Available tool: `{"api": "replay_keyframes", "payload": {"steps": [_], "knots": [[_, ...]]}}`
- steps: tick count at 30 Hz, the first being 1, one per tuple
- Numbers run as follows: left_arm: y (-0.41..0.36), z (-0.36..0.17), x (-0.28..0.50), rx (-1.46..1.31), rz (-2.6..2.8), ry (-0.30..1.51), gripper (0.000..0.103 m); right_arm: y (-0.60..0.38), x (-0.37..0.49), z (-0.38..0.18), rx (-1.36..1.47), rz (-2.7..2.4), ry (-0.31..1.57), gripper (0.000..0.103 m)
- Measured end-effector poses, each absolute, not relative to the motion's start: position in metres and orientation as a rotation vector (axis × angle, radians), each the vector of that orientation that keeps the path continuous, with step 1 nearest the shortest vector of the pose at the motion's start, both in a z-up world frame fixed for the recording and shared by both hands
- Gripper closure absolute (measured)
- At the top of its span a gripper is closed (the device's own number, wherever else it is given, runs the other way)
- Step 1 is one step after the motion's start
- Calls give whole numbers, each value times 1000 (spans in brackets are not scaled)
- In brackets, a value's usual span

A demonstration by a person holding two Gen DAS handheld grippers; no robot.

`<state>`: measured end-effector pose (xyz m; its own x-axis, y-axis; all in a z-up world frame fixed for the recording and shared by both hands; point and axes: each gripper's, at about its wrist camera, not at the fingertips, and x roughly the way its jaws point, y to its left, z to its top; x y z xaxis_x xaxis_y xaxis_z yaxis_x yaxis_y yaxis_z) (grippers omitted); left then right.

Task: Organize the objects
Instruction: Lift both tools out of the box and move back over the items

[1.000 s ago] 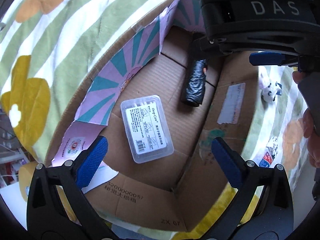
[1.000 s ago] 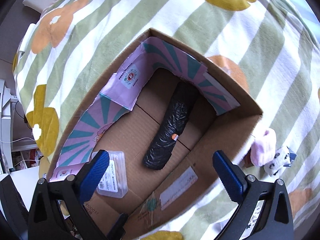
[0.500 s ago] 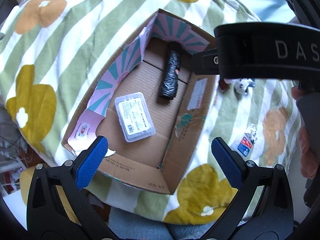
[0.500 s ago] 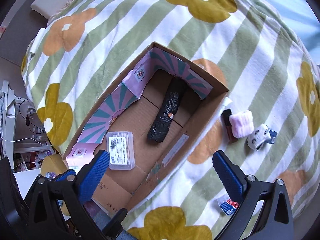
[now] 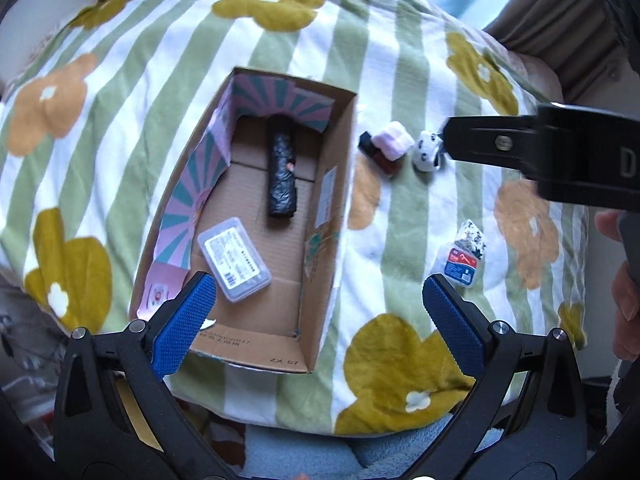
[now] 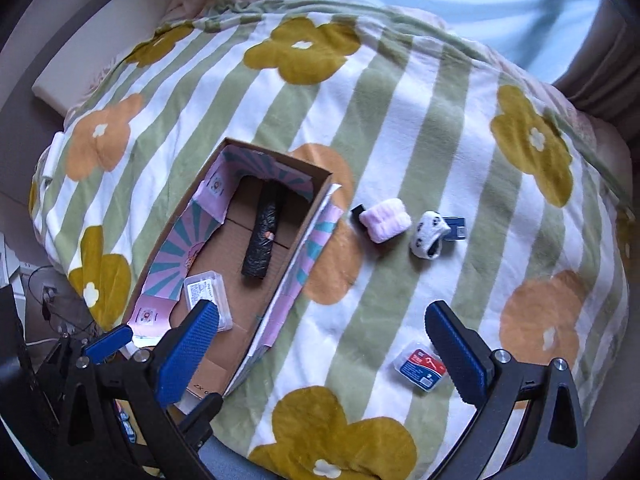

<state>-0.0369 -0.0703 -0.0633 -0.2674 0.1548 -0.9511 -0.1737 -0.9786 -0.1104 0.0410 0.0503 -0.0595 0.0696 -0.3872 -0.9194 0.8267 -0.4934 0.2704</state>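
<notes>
Bed [image 6: 400, 92] covered by a green-and-white striped blanket with yellow and orange flowers fills both views. A long open cardboard box [image 5: 336, 184] [image 6: 320, 200] lies left of centre in each frame, its inner walls lined with pink and teal paper. Inside it, a black rolled bundle [image 5: 282, 176] [image 6: 264, 236] lies lengthwise toward the far end, and a clear plastic case [image 5: 234, 266] [image 6: 206, 290] with a white label rests flat near the lower left corner, apart from the bundle. On the blanket just right of the box sit a pink fluffy item [image 5: 394, 144] [image 6: 386, 218] touching a small dark block [image 5: 374, 152], and beside them a white item with black spots [image 5: 428, 152] [image 6: 430, 234]. A small packet with a red and blue label [image 5: 464, 258] [image 6: 422, 364] lies well apart, at the lower right. My left claw [image 5: 318, 318] is spread wide and grasps nothing, its blue pads at the bottom of the left wrist view. My right claw [image 6: 324, 344] is likewise spread wide and released, its left pad overlapping the clear case in the frame. My right claw's black body also crosses the right edge of the left wrist view.
</notes>
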Motion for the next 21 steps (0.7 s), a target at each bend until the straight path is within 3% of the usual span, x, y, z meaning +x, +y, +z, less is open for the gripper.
{"api": "replay_keyframes", "payload": {"steps": [9, 21], "knots": [[-24, -46, -39, -1617, 2343, 180, 0, 150, 0, -47, 1430, -1833, 209, 0], [26, -50, -33, -1520, 2295, 288, 0, 220, -2, -82, 1503, -1922, 64, 0]]}}
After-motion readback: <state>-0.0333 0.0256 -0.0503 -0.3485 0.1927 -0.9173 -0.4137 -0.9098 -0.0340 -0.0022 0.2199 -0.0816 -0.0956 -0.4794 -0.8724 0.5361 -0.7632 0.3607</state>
